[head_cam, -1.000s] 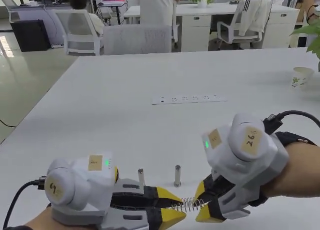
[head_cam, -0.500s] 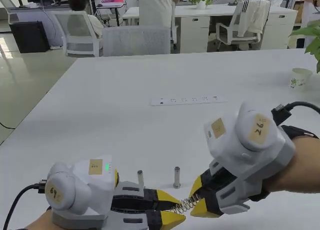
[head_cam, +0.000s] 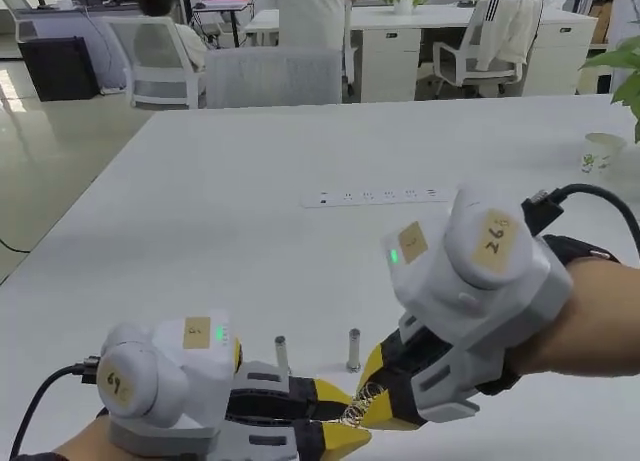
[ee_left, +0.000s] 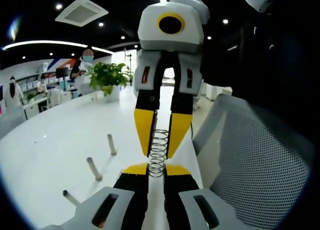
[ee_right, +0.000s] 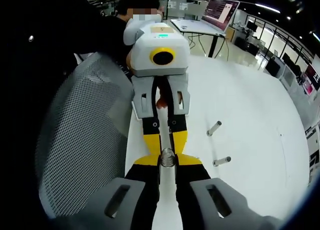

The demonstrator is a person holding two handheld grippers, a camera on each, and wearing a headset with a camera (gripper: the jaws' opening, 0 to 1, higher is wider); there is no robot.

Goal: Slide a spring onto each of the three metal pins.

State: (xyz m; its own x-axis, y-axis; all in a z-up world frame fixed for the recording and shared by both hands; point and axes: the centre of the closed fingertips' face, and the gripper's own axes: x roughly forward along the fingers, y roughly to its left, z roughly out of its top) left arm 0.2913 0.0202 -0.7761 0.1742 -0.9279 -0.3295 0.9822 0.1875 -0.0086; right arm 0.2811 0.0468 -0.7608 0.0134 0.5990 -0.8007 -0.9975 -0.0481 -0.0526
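- Fingers [ee_left: 135,171] of the left gripper [ee_left: 156,171] are clamped on one end of the spring [ee_left: 159,152], their yellow tips nearly together
- Head-on to it, tip to tip, the right gripper [ee_right: 168,162] has its own fingers pinched on the other end of the spring
- Between the two pairs of tips the spring spans the short gap, over the near edge of the bench [head_cam: 250,241]
- Three pins [ee_left: 94,168] stand in a row on the bench beside the spring and apart from it; in the head view two of them show upright just beyond the tips
- All three pins are bare metal
- Farther out, mid-bench, a power strip [head_cam: 378,196] lies flat
- Near the far right edge a cup [head_cam: 603,151] stands under the leaves of a plant [head_cam: 628,76]
- Off the near side of the bench sits a mesh chair [ee_left: 265,155]
- On each gripper's housing in the head view a green light [head_cam: 394,256] glows
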